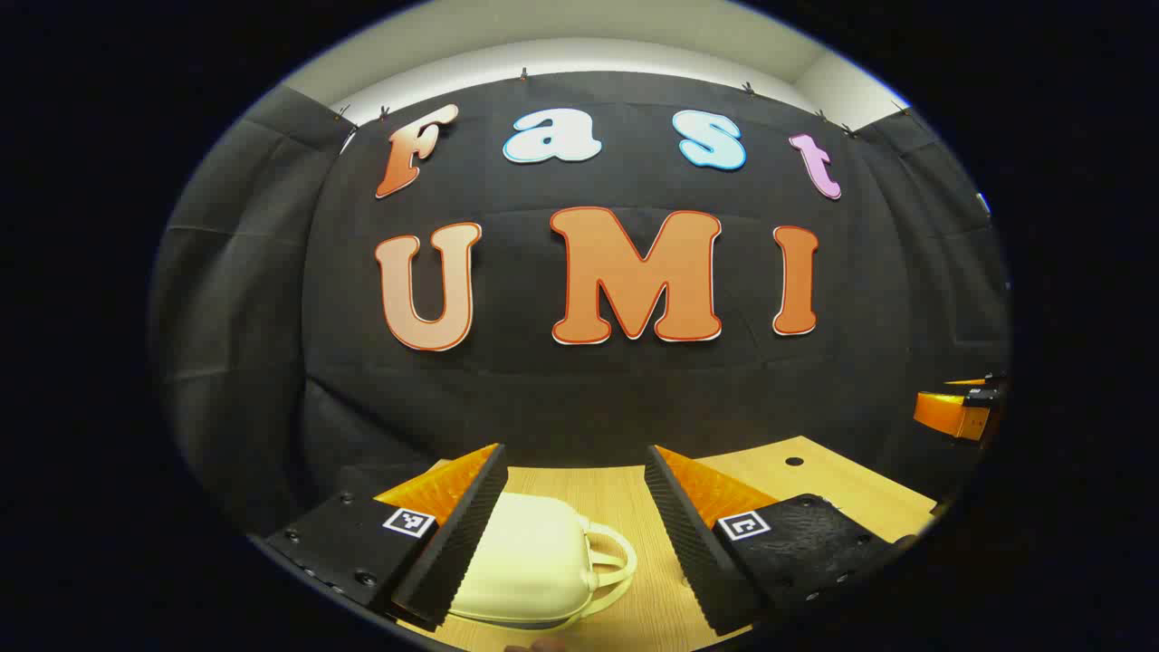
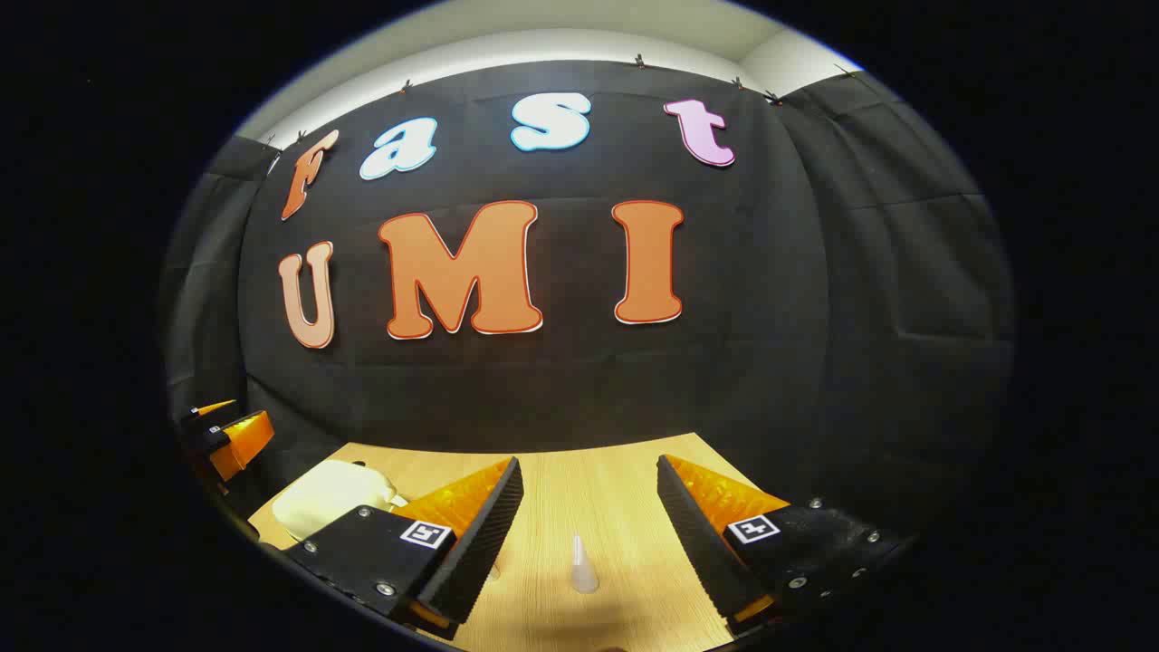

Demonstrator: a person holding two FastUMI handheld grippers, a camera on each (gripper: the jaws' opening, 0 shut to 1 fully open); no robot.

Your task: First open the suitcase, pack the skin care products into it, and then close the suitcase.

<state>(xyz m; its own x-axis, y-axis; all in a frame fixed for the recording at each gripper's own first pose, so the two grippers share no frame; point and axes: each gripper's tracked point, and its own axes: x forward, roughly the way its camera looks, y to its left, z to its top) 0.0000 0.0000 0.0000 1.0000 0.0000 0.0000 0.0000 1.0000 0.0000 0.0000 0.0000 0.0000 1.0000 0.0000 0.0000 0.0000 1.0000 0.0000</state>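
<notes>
Black cloth closed off the booth behind a pale wooden table point(image 1: 625, 493), and I read both views from the fingers outward.

Nearest me in the left gripper view, my left gripper point(image 1: 575, 534) had its jaws set wide apart, gripping nothing. Each finger carried a small square black-and-white marker; I could read no words on either one. Between those fingers, leaning toward the left one, lay the cream suitcase point(image 1: 534, 566), lid down and shut, its looped handle point(image 1: 611, 561) pointing to the right. Whether the left finger touched the shell I could not tell. Farther back, a small dark hole point(image 1: 794, 462) marked the tabletop, and at the far right edge I saw the right gripper point(image 1: 960, 412), well apart.

In the right gripper view, my right gripper point(image 2: 589, 534) also stood with its jaws spread, empty. Same kind of square markers, no legible text. Just ahead, between the fingers, a small clear cone-tipped skin care bottle point(image 2: 583, 566) stood upright on the wood; I made out no label on it. Beyond the left finger rested the suitcase, and past it, at the left edge, the left gripper.
</notes>
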